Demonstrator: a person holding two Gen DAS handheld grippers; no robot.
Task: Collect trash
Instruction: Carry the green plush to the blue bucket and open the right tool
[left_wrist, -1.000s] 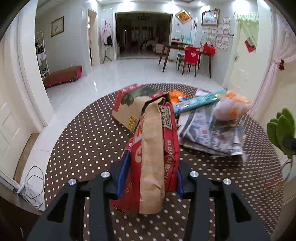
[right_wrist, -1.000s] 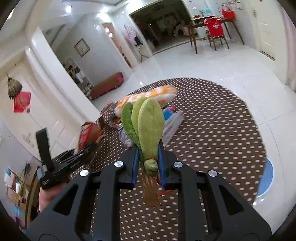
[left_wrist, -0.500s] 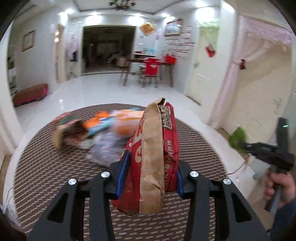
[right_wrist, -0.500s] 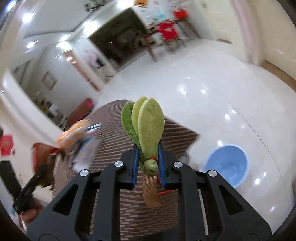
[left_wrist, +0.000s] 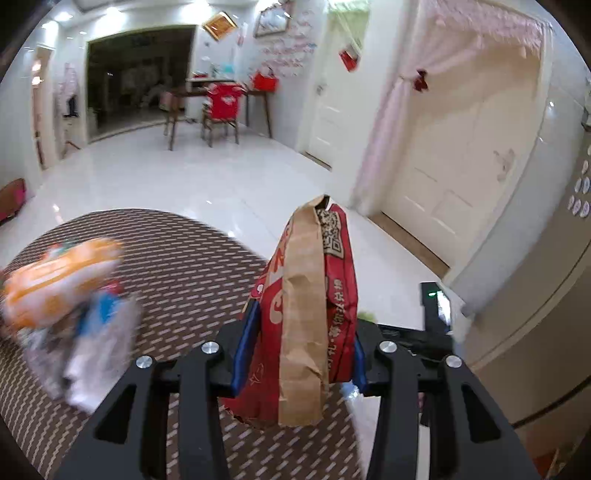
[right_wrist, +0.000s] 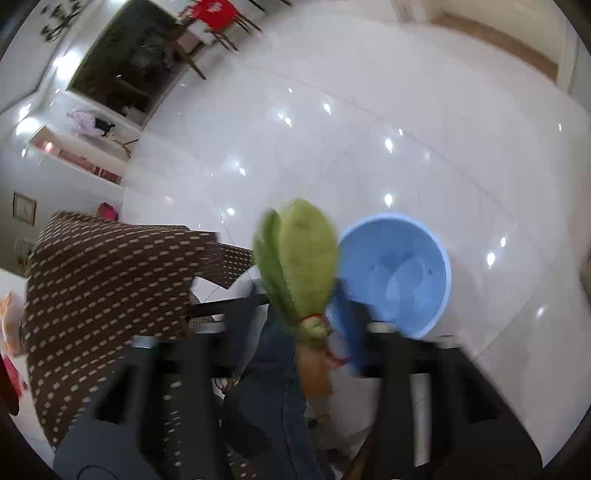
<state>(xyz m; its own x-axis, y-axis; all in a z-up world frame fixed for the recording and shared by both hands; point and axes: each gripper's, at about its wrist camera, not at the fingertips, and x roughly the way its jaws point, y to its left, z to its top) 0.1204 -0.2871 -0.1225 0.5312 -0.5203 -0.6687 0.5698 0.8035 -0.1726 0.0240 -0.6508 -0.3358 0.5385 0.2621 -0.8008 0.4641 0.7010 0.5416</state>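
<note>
We see one red-and-brown paper bag (left_wrist: 306, 314) standing upright between the blue pads of our left gripper (left_wrist: 297, 350), which is clamped on its two sides. In our right gripper (right_wrist: 314, 332) sits one green plush toy (right_wrist: 297, 258), made of several leaf-like lobes tied at the base with a red thread; the jaws have just been opening, and the toy lies loosely between them, tilted toward the right pad, with the blur hiding whether either pad touches it. Just beyond the toy, one blue bin (right_wrist: 395, 273) stands on the white tiled floor (right_wrist: 369, 129), its mouth facing up. One brown dotted tablecloth (left_wrist: 177, 266) covers one round table, and on its left edge lies one blurred heap of trash (left_wrist: 62, 295): an orange-and-white packet on top of paper and something blue, too smeared to count. Below the right gripper we see one leg in blue jeans (right_wrist: 273, 387). Far off stand one wooden table and one red-covered chair (left_wrist: 223, 107).
</note>
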